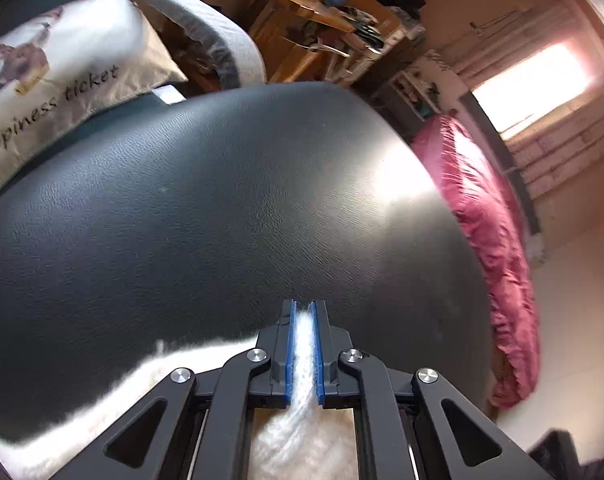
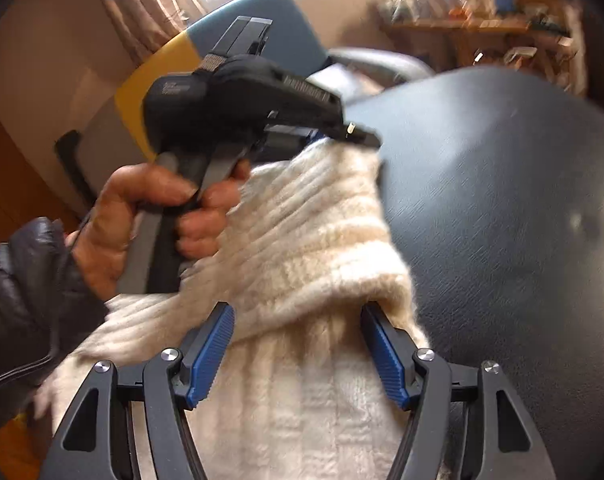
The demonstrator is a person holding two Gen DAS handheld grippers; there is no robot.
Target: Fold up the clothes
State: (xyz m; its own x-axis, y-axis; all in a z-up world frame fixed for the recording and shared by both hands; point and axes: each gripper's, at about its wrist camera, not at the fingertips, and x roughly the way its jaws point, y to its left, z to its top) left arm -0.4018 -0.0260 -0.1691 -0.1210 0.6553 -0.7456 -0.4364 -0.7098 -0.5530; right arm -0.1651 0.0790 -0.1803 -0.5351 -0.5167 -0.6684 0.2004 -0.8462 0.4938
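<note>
A cream ribbed knit sweater (image 2: 302,232) lies bunched on a black leather seat (image 1: 222,200). In the left wrist view my left gripper (image 1: 301,308) is shut on a thin fold of the sweater (image 1: 298,440), white wool showing between its blue pads. The right wrist view shows that same left gripper (image 2: 357,136) at the sweater's far edge, with a person's hand (image 2: 142,208) on its handle. My right gripper (image 2: 298,312) stands open over the near part of the sweater. Knit lies between its fingers, and a rolled fold drapes over the right fingertip (image 2: 375,320).
A printed cushion (image 1: 62,72) rests at the seat's far left beside a grey chair arm (image 1: 214,32). Pink bedding (image 1: 489,220) runs along the seat's right side. A cluttered wooden table (image 1: 302,0) stands behind. A blue and yellow panel (image 2: 262,20) rises behind the left gripper.
</note>
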